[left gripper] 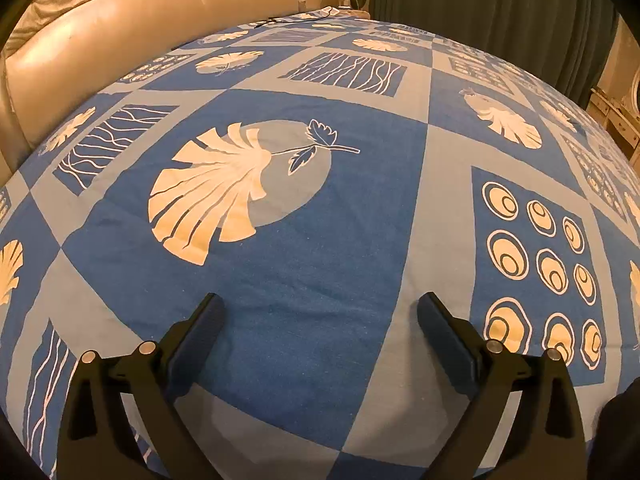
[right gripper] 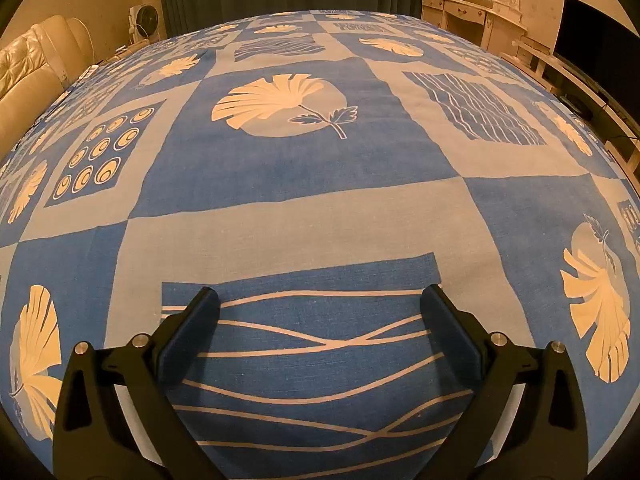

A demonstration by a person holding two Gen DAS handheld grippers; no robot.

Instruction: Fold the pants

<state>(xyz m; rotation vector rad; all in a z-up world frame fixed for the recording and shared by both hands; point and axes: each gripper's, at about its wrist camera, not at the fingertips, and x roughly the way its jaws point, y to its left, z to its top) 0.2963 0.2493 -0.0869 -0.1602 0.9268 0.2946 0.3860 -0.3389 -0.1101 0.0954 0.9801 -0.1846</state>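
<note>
Oddly, no pants show — left gripper (left gripper: 320,316) and right gripper (right gripper: 320,312) hang over the bedspread (left gripper: 304,264), fingers apart and empty, headboard (left gripper: 100,40) at ten o'clock.

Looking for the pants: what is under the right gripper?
Only the blue patterned bedsheet lies under the open right gripper; no pants show. Anything beneath the sheet is hidden.

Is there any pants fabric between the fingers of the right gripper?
No, the open right gripper has only the blue patterned bedsheet between its fingers.
</note>
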